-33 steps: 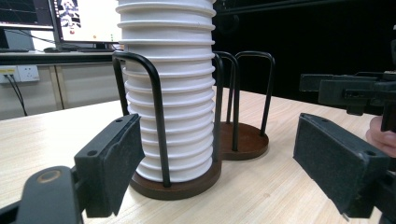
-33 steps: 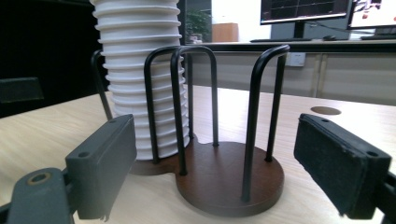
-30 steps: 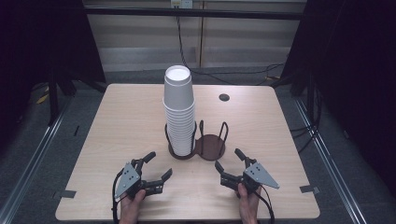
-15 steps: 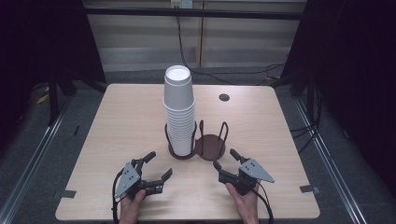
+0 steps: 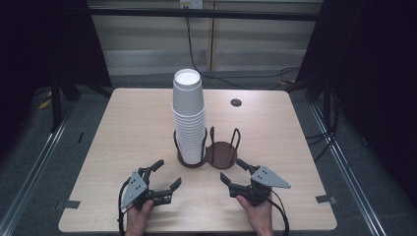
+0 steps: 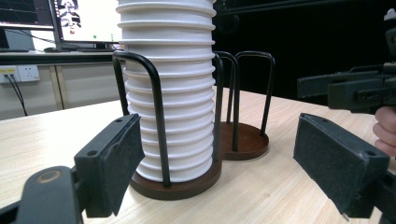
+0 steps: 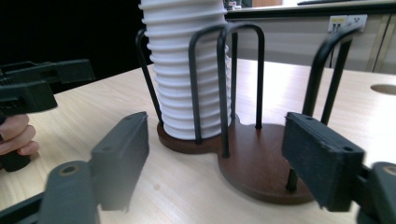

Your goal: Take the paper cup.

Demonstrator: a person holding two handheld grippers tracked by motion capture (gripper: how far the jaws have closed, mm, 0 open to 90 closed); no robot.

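Observation:
A tall stack of white paper cups stands in the left ring of a dark brown two-place wire cup holder at the table's middle; the holder's right ring is bare. The stack fills the left gripper view, and the stack and bare ring show in the right gripper view. My left gripper rests open near the table's front, left of the holder. My right gripper is open just in front of the bare ring, nothing between its jaws.
A round cable hole sits in the light wooden table at the back right. Cables trail on the floor behind. Metal rails run along both sides of the table. Dark curtains stand left and right.
My right gripper has slid a little left and forward toward the holder's bare ring. The left gripper and the cups have not moved.

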